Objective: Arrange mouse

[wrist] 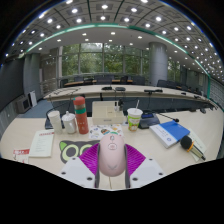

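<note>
Gripper view looks out over a pale tabletop point(25, 125) in a large open office, with the gripper point(112, 172) low at the near side. A pink mouse point(112, 155) sits lengthwise between the two fingers point(82, 170), its nose pointing away from the camera. The fingers are closed in narrow around its flanks; they seem to press on both sides, though the contact lines themselves are hard to read, so I judge this a hold rather than a loose bracket. Gripping it along its long sides makes sense: the body is widest and firmest there, and it would stay square to the fingers while being carried or slid.

Under and just ahead of the mouse lies a dark mouse mat point(98, 150) with green and purple markings, which is probably where the mouse belongs. Whether the mouse is resting on it or lifted slightly off it cannot be told.

Beyond the fingers stands a row of clutter: an orange bottle point(81, 115), a white cup point(54, 120) and a small jar to one side, a white box point(106, 112) straight ahead, and a green-banded paper cup point(134, 119). Further to that side lie a blue book point(172, 131) and a dark marker. A notepad point(41, 145) lies off to the other side. These objects crowd the far margin, so any placement should stay on the mat.
</note>
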Demonstrator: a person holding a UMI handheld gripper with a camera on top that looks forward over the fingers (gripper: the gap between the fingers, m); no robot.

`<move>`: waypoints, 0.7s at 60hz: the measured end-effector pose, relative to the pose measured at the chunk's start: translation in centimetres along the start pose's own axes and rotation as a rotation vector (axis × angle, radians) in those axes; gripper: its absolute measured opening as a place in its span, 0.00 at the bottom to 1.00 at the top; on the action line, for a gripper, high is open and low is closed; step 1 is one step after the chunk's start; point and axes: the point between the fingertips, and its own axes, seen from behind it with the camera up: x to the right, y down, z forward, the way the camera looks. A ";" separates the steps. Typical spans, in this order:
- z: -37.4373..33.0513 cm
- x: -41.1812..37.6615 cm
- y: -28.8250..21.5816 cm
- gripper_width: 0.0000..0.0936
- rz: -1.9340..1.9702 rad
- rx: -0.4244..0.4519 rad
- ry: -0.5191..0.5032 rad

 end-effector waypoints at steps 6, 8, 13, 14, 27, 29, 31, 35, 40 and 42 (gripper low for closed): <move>3.2 -4.2 -3.6 0.36 -0.005 0.034 -0.026; 4.6 -6.0 -3.7 0.36 -0.010 0.031 -0.037; 8.2 -9.6 -3.3 0.36 -0.022 0.005 -0.066; 8.9 -10.5 -2.7 0.36 -0.027 -0.003 -0.070; 16.9 -16.4 6.0 0.36 -0.066 -0.151 -0.089; 17.5 -16.4 7.0 0.36 -0.062 -0.166 -0.079; 18.0 -16.4 8.0 0.37 -0.064 -0.188 -0.073; 19.1 -16.3 9.6 0.44 -0.059 -0.214 -0.064; 19.4 -16.6 11.3 0.52 -0.036 -0.263 -0.087; 19.3 -16.6 10.9 0.59 -0.032 -0.252 -0.096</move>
